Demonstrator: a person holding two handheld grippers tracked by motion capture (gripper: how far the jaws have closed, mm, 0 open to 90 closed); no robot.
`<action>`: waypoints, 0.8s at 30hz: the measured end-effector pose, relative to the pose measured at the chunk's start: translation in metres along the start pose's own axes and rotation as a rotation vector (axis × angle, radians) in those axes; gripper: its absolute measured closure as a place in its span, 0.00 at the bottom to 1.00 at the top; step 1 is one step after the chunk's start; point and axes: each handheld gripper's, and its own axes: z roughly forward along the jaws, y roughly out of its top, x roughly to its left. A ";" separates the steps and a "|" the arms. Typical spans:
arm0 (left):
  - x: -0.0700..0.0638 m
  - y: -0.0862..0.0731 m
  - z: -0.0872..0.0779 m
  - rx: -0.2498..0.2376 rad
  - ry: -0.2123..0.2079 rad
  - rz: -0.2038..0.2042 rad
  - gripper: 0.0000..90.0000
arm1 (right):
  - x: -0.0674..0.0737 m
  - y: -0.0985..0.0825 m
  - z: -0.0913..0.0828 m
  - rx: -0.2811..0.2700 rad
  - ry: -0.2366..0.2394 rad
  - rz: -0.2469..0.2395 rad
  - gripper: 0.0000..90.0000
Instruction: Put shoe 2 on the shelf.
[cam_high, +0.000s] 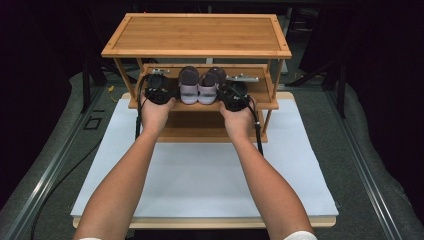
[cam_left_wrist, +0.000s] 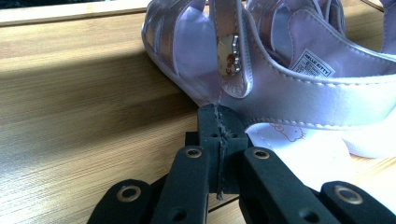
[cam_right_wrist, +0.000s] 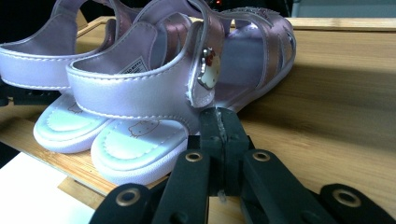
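A pair of small lilac sandals stands side by side on the middle shelf (cam_high: 262, 89) of a bamboo rack, heels toward me. The left sandal (cam_high: 189, 86) (cam_left_wrist: 280, 79) has my left gripper (cam_high: 167, 93) (cam_left_wrist: 217, 114) at its outer side. That gripper is shut with nothing between its jaws, and its tip is against the sandal's sole edge. My right gripper (cam_high: 226, 96) (cam_right_wrist: 219, 116), also shut and holding nothing, has its tip at the outer side of the right sandal (cam_high: 208, 86) (cam_right_wrist: 154, 88), just below the cat-face buckle. A hand holds each gripper.
The rack's top shelf (cam_high: 197, 32) overhangs the sandals, and a lower shelf (cam_high: 200, 131) lies beneath. Two small metal pieces (cam_high: 243, 77) lie at the back of the middle shelf. The rack stands on a white board (cam_high: 200, 175). Dark floor and rails run along both sides.
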 end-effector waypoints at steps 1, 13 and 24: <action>0.000 0.002 0.001 0.015 -0.007 0.027 1.00 | -0.003 0.003 0.000 0.019 0.033 -0.019 1.00; -0.001 0.005 0.007 0.020 -0.017 0.080 1.00 | -0.003 0.008 0.009 0.025 -0.040 -0.062 1.00; 0.001 0.007 0.010 0.007 -0.039 0.070 1.00 | -0.013 0.009 0.010 0.026 0.047 -0.018 1.00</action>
